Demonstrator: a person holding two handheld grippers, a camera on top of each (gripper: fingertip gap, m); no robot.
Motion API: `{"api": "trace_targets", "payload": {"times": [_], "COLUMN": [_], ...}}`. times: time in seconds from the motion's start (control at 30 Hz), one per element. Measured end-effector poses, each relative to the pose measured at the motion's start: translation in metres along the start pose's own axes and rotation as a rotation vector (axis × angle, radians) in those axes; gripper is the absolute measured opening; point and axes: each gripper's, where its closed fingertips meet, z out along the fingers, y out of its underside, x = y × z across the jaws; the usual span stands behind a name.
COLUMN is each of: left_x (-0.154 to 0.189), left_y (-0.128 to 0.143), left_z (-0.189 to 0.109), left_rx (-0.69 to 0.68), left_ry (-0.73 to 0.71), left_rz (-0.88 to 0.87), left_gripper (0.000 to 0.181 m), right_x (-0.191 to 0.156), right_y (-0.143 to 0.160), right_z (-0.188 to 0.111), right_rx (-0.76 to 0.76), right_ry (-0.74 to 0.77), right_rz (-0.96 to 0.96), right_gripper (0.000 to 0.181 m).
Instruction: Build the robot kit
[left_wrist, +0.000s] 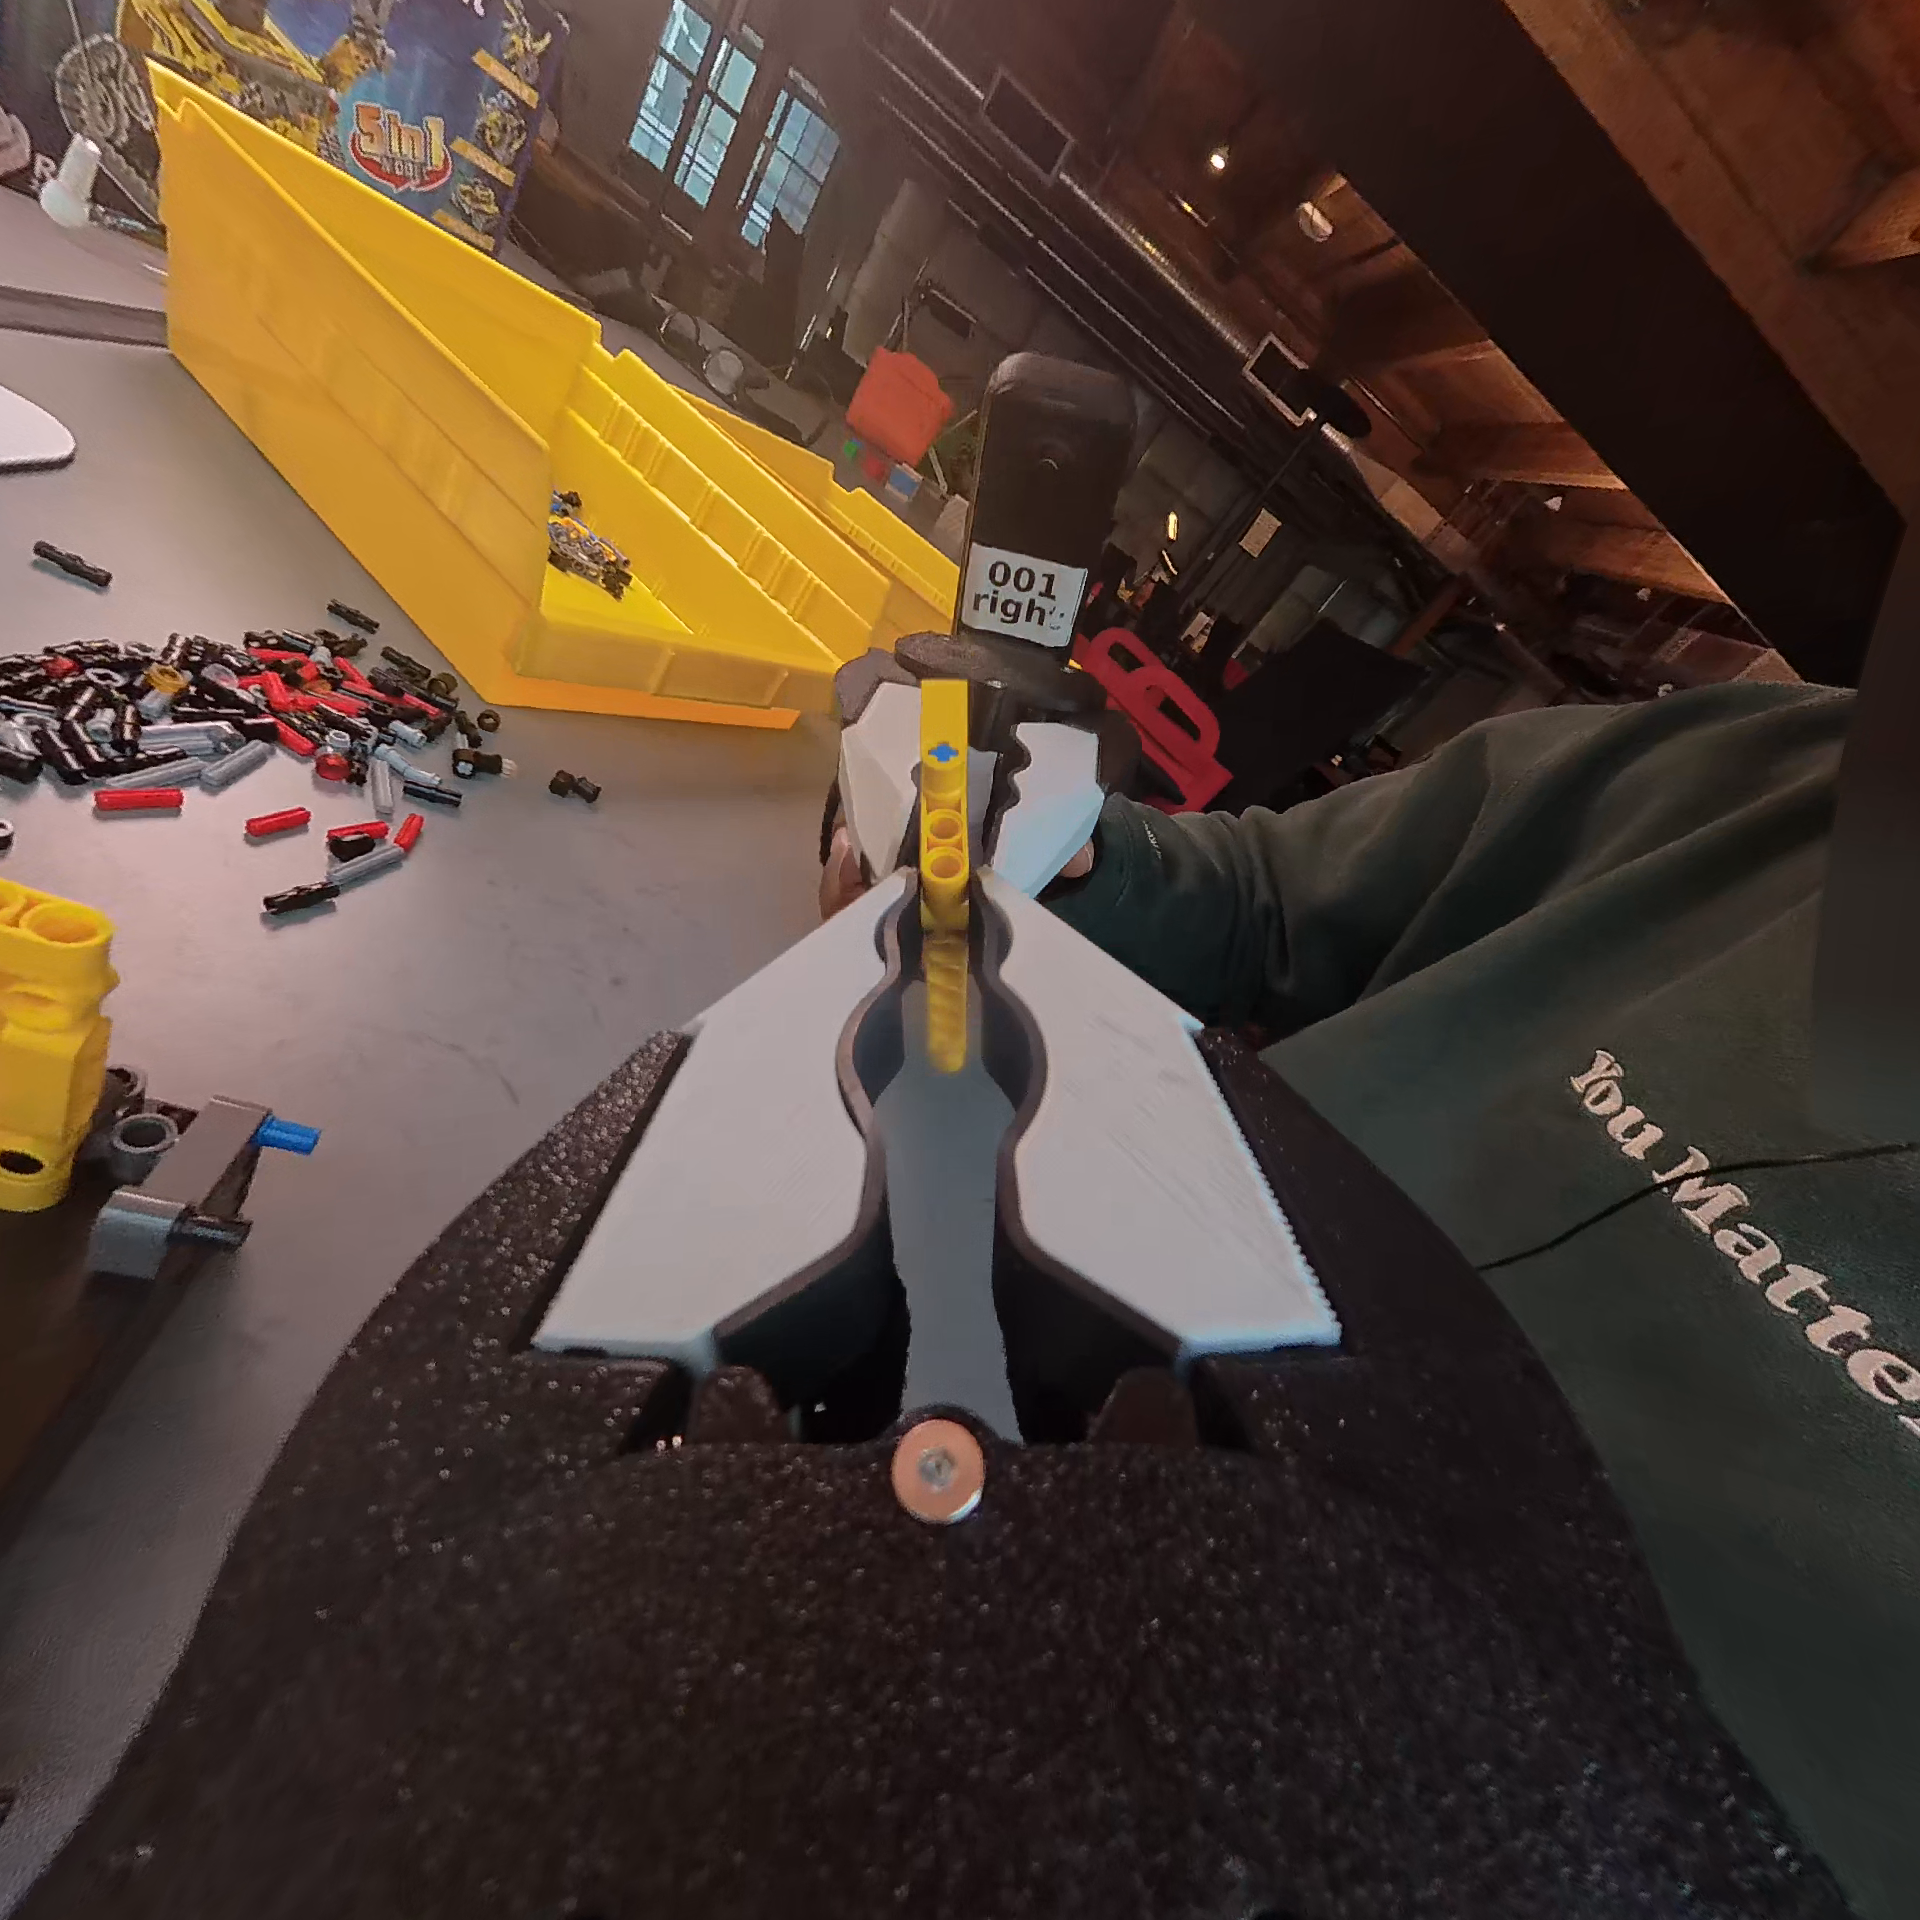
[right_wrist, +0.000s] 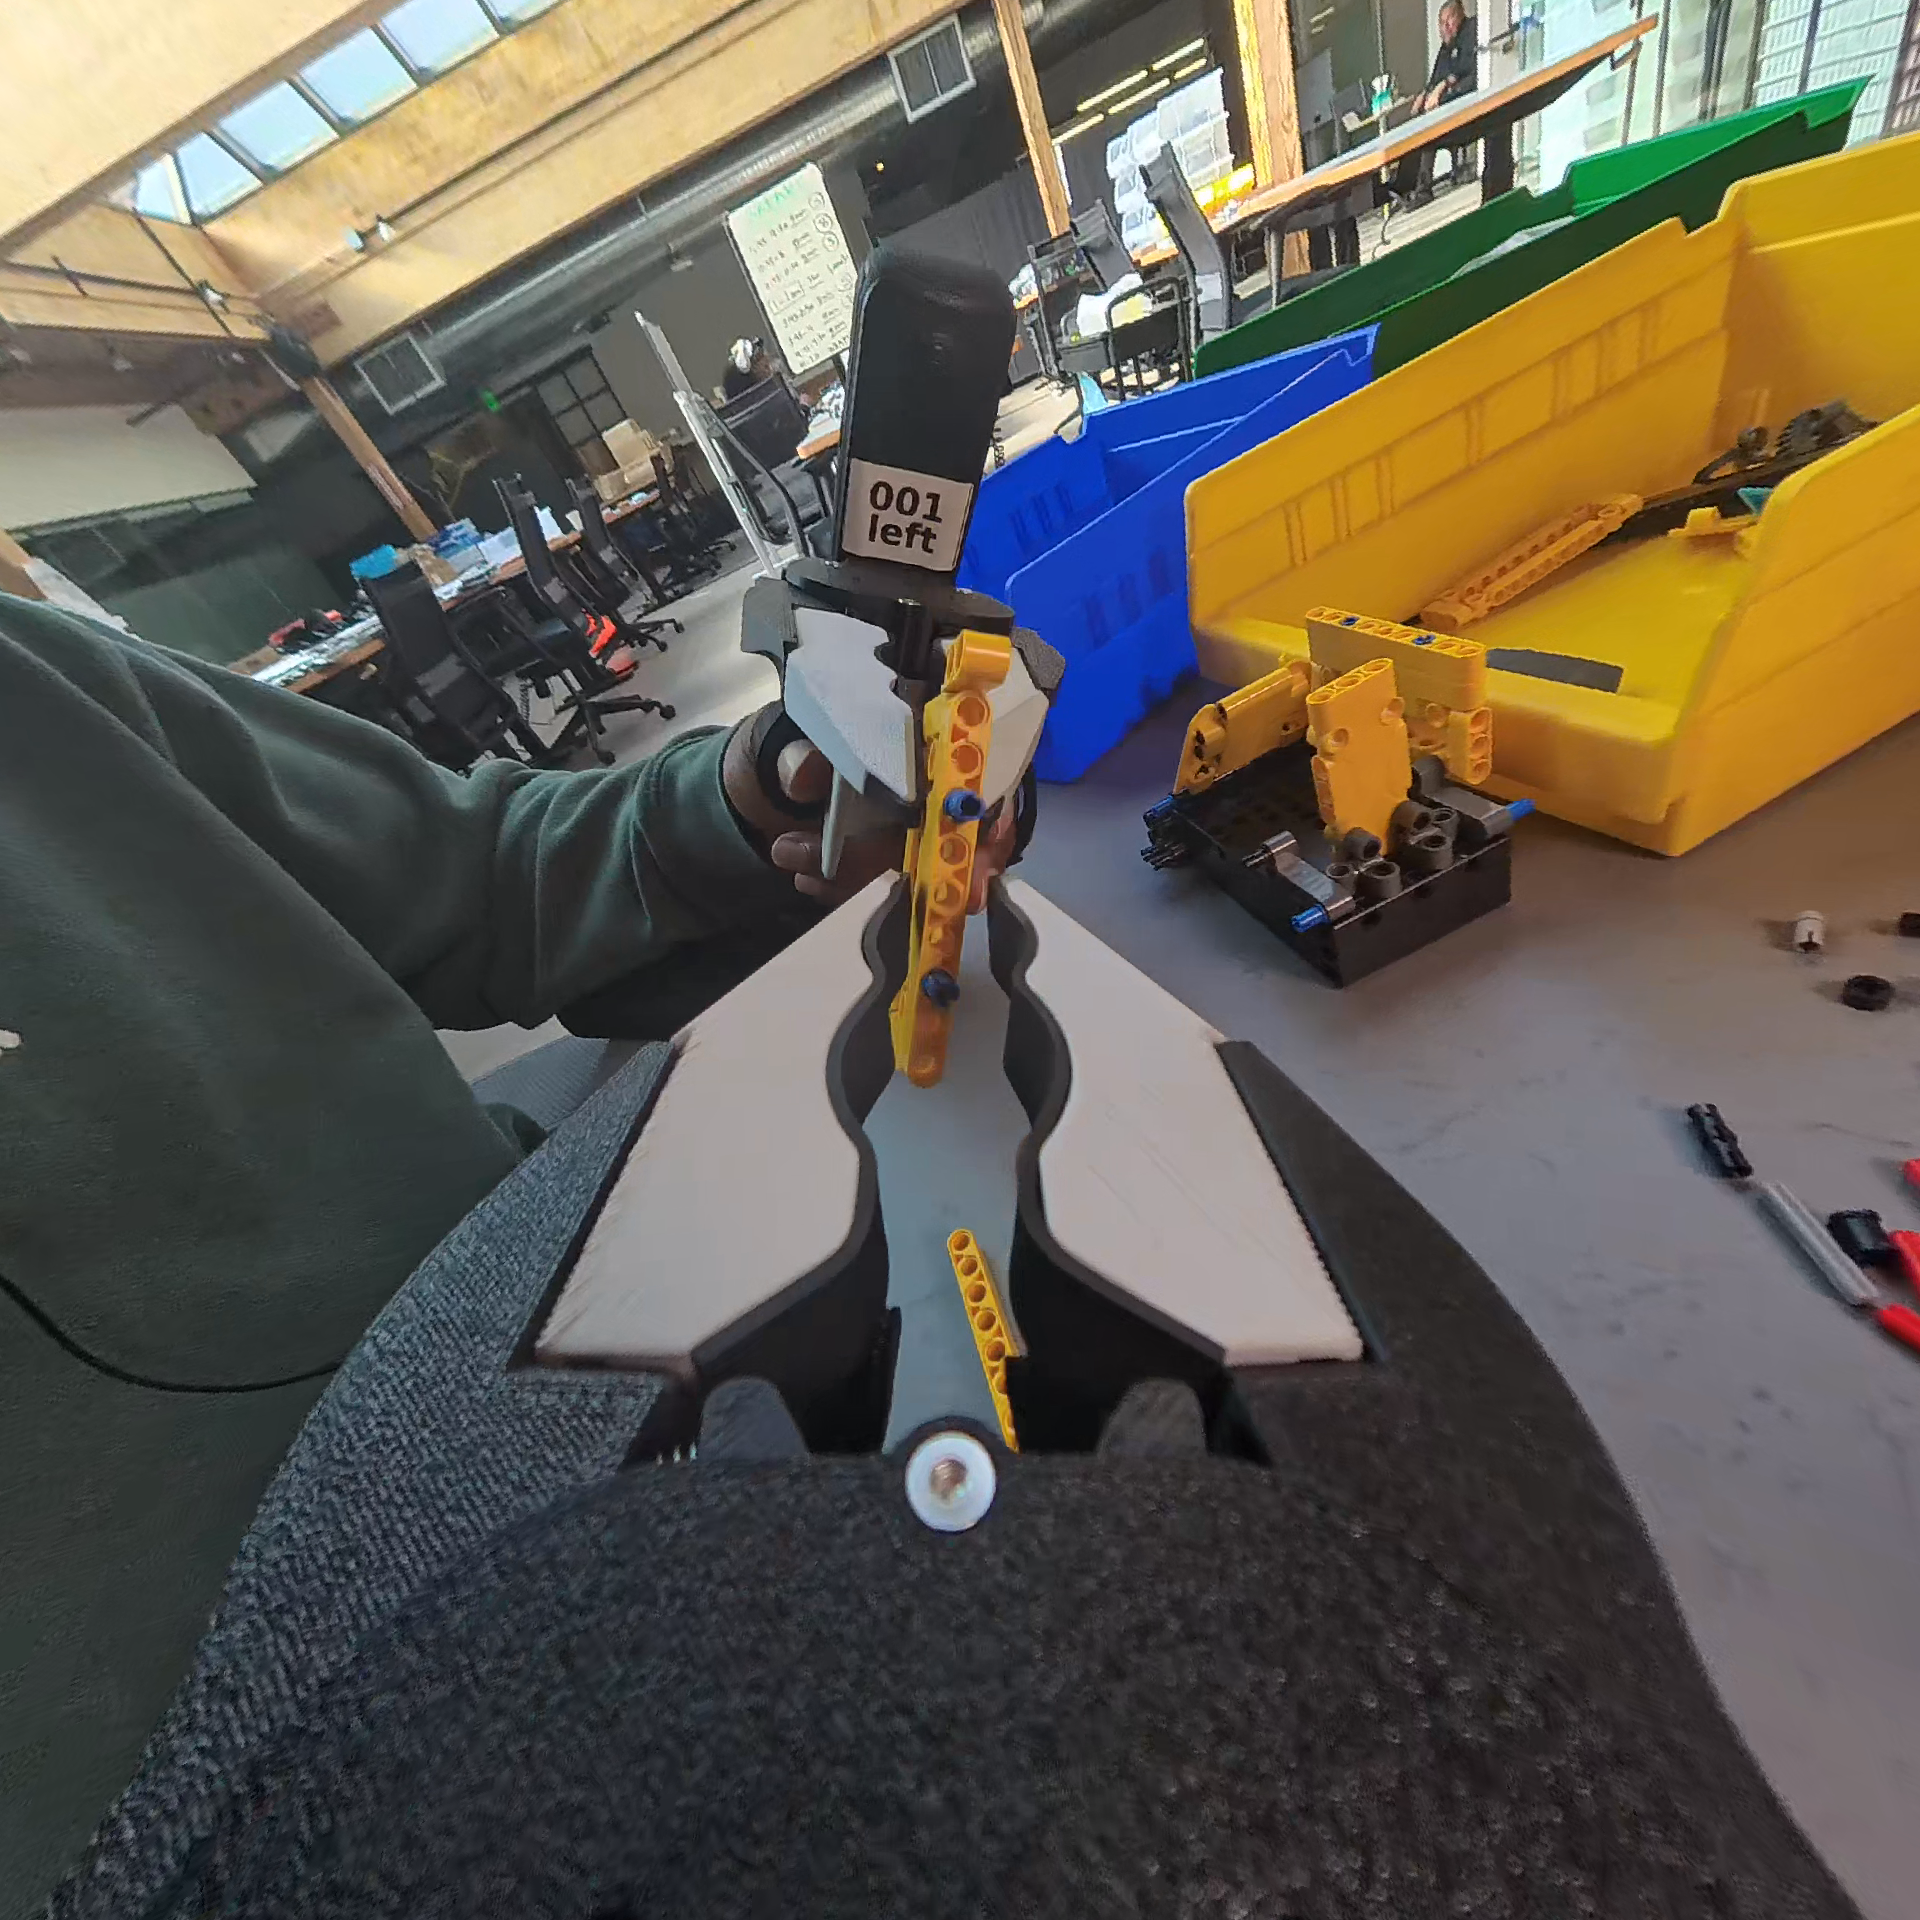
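two grippers share one yellow beam (right_wrist: 940, 894). my left gripper (left_wrist: 948, 896) is pinched narrow on one end of it, and my right gripper (right_wrist: 943, 906) is closed about the other. the beam hangs in the air between them, above the grey table (right_wrist: 1455, 1091) and clear of it. two blue pins (right_wrist: 963, 802) stick out from its side. on the table nearby stands a partly built yellow and black model (right_wrist: 1340, 821), just in front of a yellow bin (right_wrist: 1558, 582), with a blue bin (right_wrist: 1122, 540) beside that. farther off, a scatter of small parts (left_wrist: 208, 707) in black, red and grey lies near another yellow bin (left_wrist: 364, 416).
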Motion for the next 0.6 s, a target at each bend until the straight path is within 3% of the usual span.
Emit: {"api": "trace_targets", "payload": {"times": [0.27,0.4,0.6], "left_x": [0.007,0.016,0.015], "left_y": [0.0,-0.005,0.006], "left_z": [0.002,0.001,0.012], "left_rx": [0.022,0.055,-0.005], "left_ry": [0.074,0.149,0.067], "left_rz": [-0.051,-0.077,0.073], "left_gripper": [0.008,0.023,0.012], "right_x": [-0.006,-0.006,-0.012], "right_y": [-0.006,-0.015,-0.019], "right_z": [-0.002,-0.006,-0.005], "right_rx": [0.04,0.095,0.119], "right_ry": [-0.064,-0.087,-0.115], "right_rz": [0.083,0.137,0.141], "right_gripper": [0.007,0.006,0.006]}}
